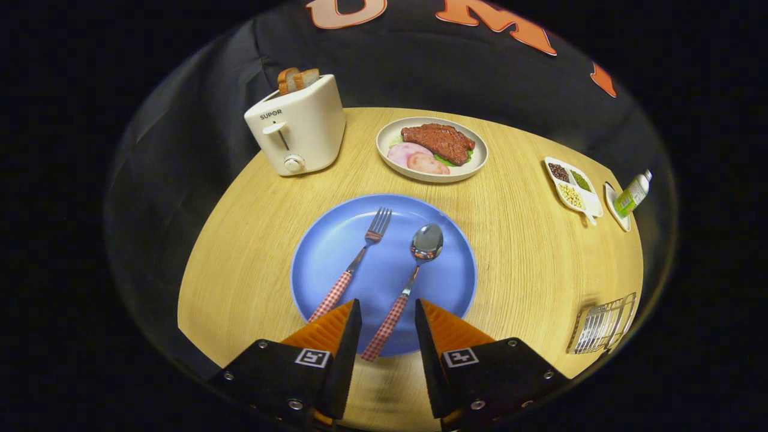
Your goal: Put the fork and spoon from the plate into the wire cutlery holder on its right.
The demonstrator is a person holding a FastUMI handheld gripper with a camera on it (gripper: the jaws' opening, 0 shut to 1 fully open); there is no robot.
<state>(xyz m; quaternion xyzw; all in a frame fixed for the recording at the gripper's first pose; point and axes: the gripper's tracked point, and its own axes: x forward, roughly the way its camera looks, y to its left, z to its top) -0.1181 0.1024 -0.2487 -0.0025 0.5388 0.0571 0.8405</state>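
- While the gripper [388, 312] hangs with its fingers parted and holding nothing, the spoon's checked handle end lies between them.
- Left of and beyond the blue plate [324, 252], a toaster [297, 126] holds bread.
- On the plate, the fork [354, 267] and spoon [408, 285] lie side by side, heads pointing away, handles toward the fingers.
- Beyond the plate sits a dish of meat [432, 150].
- Right of the plate, well apart, the wire cutlery holder [603, 327] stands near the table edge.

Blue plate [336, 252], red-checked fork [354, 264] and spoon [408, 285] handles
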